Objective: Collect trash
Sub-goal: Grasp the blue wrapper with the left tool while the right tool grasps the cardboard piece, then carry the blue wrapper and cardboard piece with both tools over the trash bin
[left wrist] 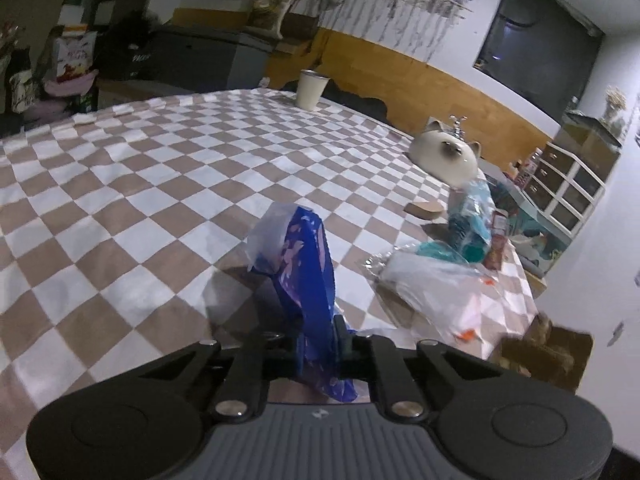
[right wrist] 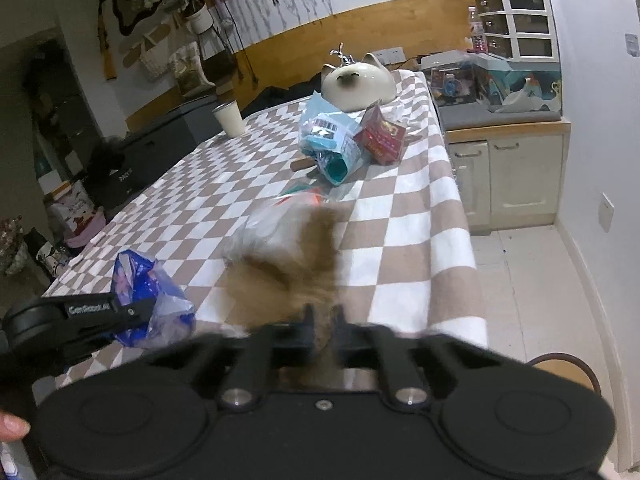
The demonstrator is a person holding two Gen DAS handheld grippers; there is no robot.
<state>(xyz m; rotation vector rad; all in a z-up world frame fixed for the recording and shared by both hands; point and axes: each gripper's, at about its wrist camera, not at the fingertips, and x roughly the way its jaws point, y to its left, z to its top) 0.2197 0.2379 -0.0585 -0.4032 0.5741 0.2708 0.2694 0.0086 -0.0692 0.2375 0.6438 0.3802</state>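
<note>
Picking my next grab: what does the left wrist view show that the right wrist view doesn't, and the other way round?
Only the left wrist view: the left gripper from behind, jaws clamped on the blue bag, and a dark screen on the wall.

Only the right wrist view: the right gripper closed on blurred brown paper, a red carton face-on, the cabinet and floor.

Both: checked cloth, white cup, cat-shaped dish, teal packet, clear bag.

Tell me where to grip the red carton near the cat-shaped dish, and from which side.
Grip the red carton across its pinched, upward-pointing top corner, coming from above and the near edge. It lies tilted with the teal packet against its left, so the right side is freer.
</note>
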